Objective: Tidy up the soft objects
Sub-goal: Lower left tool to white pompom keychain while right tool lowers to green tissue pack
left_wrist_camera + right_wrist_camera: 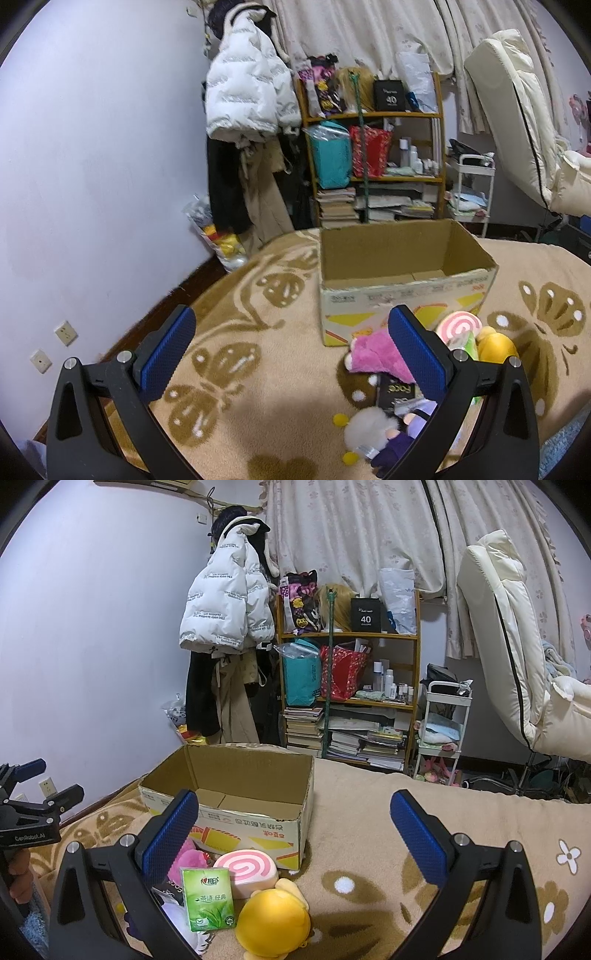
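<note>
An open, empty cardboard box [402, 254] [236, 786] stands on a beige patterned blanket [266, 369]. In front of it lies a pile: a pink plush [373, 352], a pink swirl cushion [245, 871], a yellow plush [273, 921], a green tissue pack [208, 899], a black packet [397, 393] and a white-and-purple plush [373, 430]. My left gripper [291, 341] is open, held above the blanket left of the pile. My right gripper [293, 825] is open too, above the pile's right side. Neither holds anything. The left gripper's body [33, 812] shows at the right wrist view's left edge.
Behind the bed stand a wooden shelf [349, 686] of bags, books and bottles, hanging coats [225, 605], a white trolley [445, 727] and a cream chair [517, 657]. The wall [92, 166] lies left, with sockets low down. A hand [18, 878] grips the left tool.
</note>
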